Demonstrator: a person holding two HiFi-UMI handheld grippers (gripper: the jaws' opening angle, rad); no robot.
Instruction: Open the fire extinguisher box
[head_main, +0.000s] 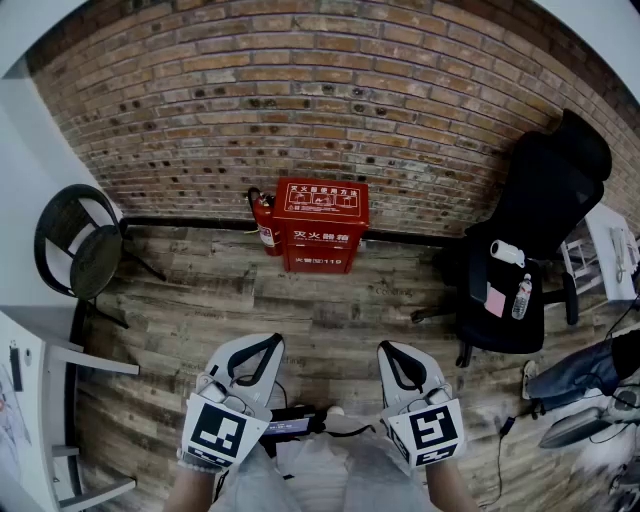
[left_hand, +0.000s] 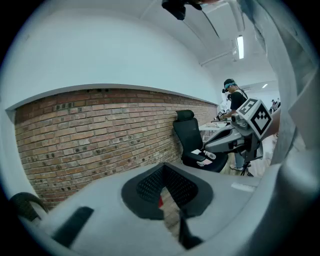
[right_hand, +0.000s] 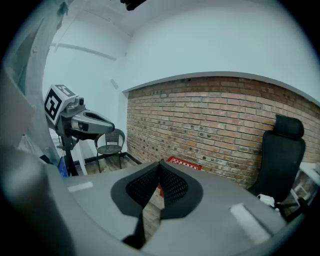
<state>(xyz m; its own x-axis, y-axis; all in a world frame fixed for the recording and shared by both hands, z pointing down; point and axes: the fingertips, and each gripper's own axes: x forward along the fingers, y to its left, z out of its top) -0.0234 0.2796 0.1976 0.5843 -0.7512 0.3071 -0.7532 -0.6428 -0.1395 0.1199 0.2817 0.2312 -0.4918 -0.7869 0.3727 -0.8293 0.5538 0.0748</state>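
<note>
The red fire extinguisher box stands on the wooden floor against the brick wall, its lid down, white print on top and front. A red extinguisher stands at its left side. Both grippers are held low in the head view, well short of the box. My left gripper has its jaws together with nothing between them, and so does my right gripper. In the right gripper view the box shows just past the closed tips. Between the left gripper's pads only a red sliver of the box shows.
A black office chair with a bottle and small items on its seat stands right of the box. A round black chair is at the left wall, near a white table. Another person stands at the far right.
</note>
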